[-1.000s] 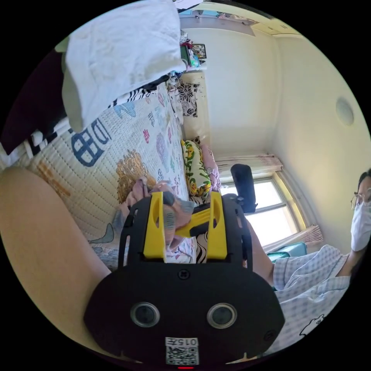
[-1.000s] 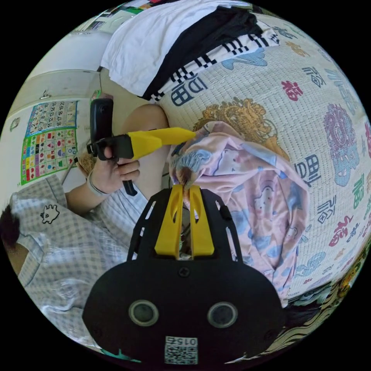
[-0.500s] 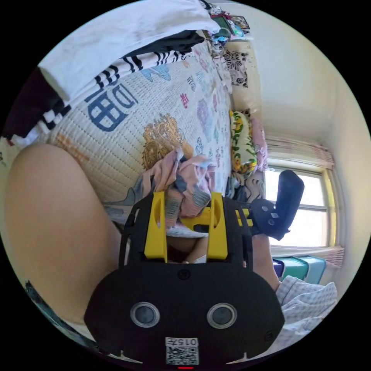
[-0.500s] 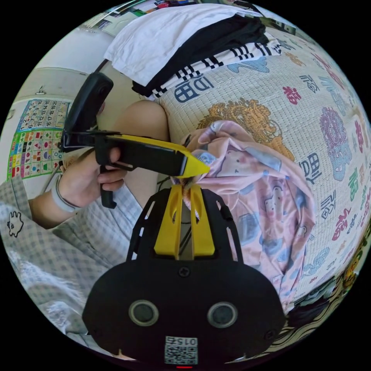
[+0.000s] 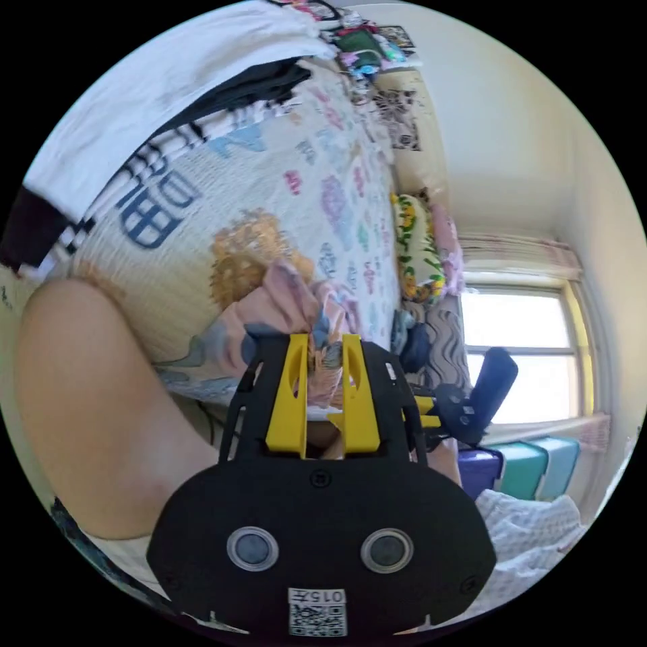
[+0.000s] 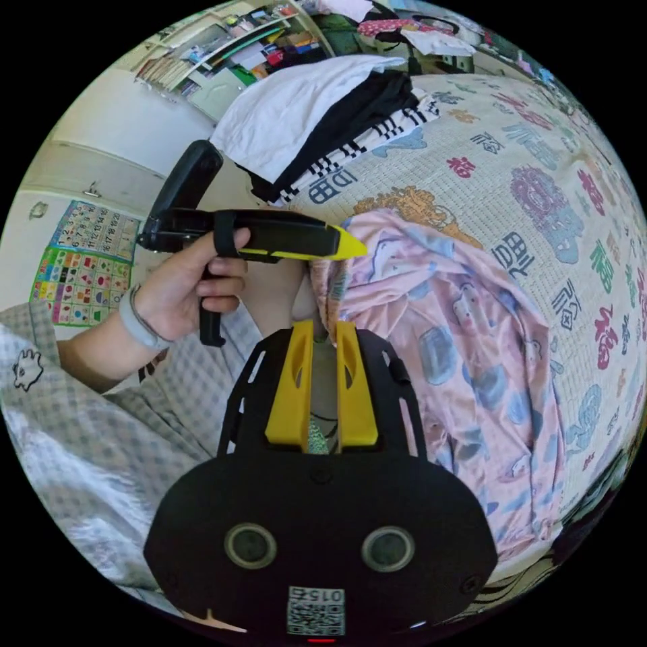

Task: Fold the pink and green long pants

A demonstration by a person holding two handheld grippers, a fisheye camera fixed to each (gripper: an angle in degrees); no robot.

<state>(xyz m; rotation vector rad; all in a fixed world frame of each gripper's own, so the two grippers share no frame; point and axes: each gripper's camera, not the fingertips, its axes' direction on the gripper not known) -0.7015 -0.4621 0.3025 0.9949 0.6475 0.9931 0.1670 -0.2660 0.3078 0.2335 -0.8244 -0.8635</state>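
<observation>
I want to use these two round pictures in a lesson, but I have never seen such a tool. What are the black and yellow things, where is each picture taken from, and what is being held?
Each picture comes from a fisheye camera that rides on a hand-held gripper, a black body with two yellow jaws.

In the left gripper view, the left gripper has its jaws close together on a bunch of the pink pants.

In the right gripper view, the right gripper pinches the pants' edge, and a hand holds the left gripper beside it.

The pants lie crumpled on a printed bed mat. A pile of white and black clothes sits further off.
</observation>
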